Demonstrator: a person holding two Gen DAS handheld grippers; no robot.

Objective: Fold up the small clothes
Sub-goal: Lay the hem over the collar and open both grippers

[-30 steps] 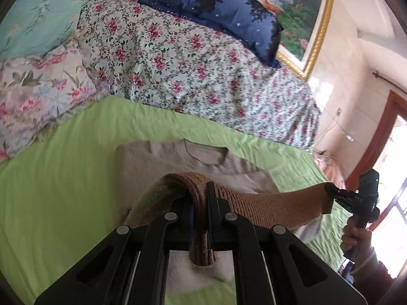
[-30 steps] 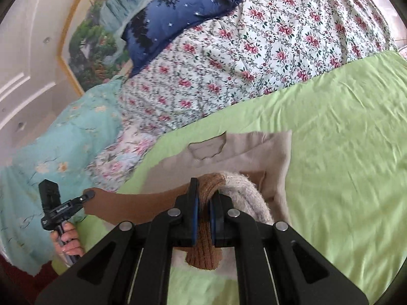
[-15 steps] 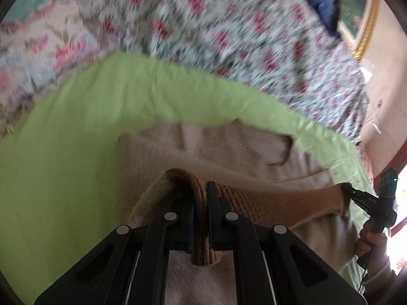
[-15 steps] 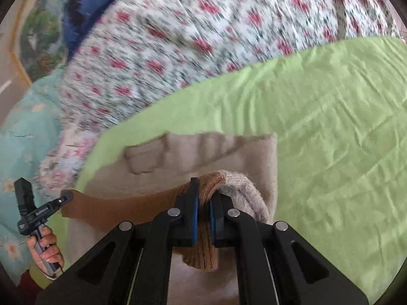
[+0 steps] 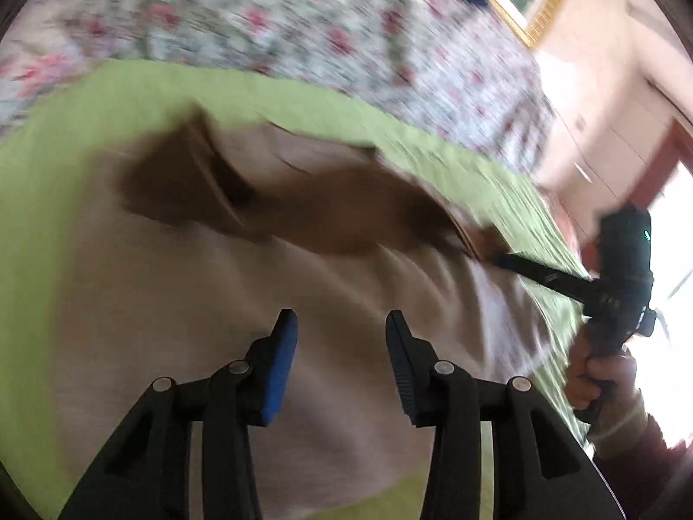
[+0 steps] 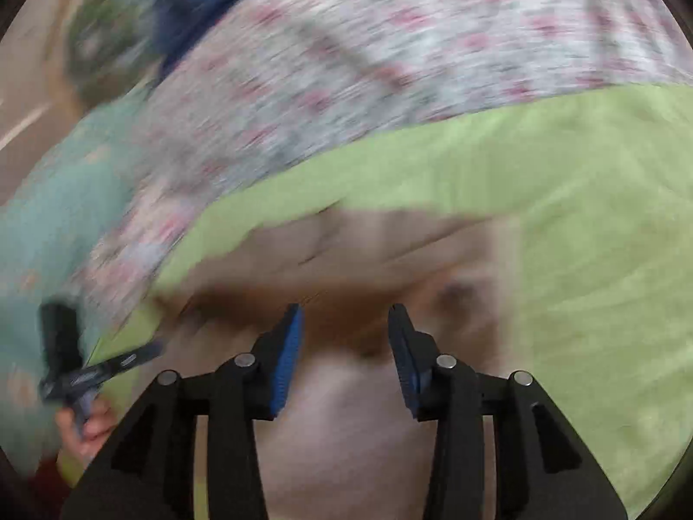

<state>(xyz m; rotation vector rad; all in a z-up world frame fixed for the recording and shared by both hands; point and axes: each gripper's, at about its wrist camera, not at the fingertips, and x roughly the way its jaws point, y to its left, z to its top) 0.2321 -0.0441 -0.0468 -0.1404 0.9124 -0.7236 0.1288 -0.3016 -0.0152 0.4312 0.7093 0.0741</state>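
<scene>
Both grippers, left gripper (image 5: 342, 325) and right gripper (image 6: 345, 318), are hanging wide, gripping nothing, over the beige sweater (image 5: 216, 303) lying on the green bed (image 6: 584, 238).

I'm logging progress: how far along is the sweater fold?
Done: the brown hem lies over the beige sweater on the green sheet. In hand: nothing; left gripper and right gripper have open jaws. Left: probably another fold.

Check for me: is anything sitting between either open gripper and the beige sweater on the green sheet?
Nothing visible. The left gripper and right gripper both hang open directly over the beige sweater, which lies on the green sheet. The frames are motion-blurred, so small items could be missed.
</scene>
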